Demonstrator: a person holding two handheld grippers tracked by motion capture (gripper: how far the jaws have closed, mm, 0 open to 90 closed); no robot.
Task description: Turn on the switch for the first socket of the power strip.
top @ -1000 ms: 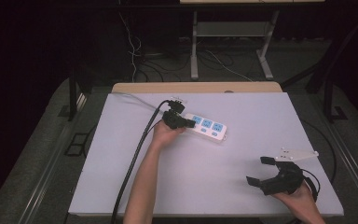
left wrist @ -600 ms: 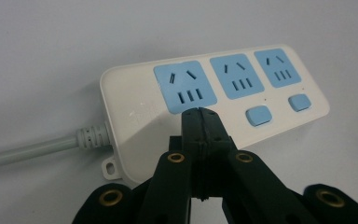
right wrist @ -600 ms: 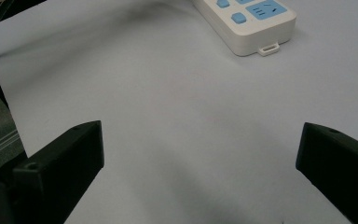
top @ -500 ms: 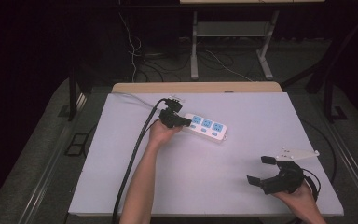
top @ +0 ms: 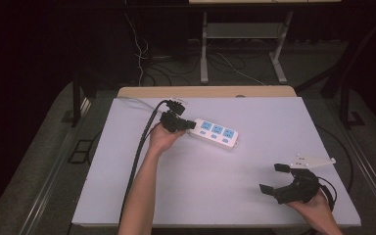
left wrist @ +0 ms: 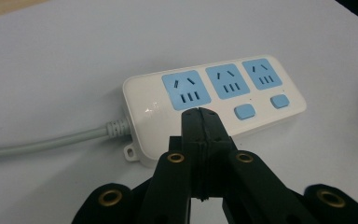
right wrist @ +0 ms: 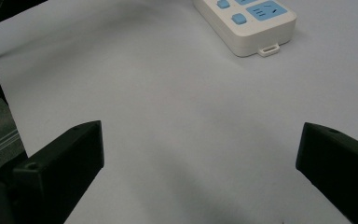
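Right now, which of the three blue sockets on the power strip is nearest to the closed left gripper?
The blue socket at the cord end of the power strip; the left gripper has its closed fingers right beside it, while the other two lie farther along.

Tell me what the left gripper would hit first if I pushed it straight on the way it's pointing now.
Most likely the power strip. The left gripper, jaws shut, points at the strip's near edge, just below the socket nearest the cord, where the first of its switch buttons would be. Whether the tips already touch it is unclear.
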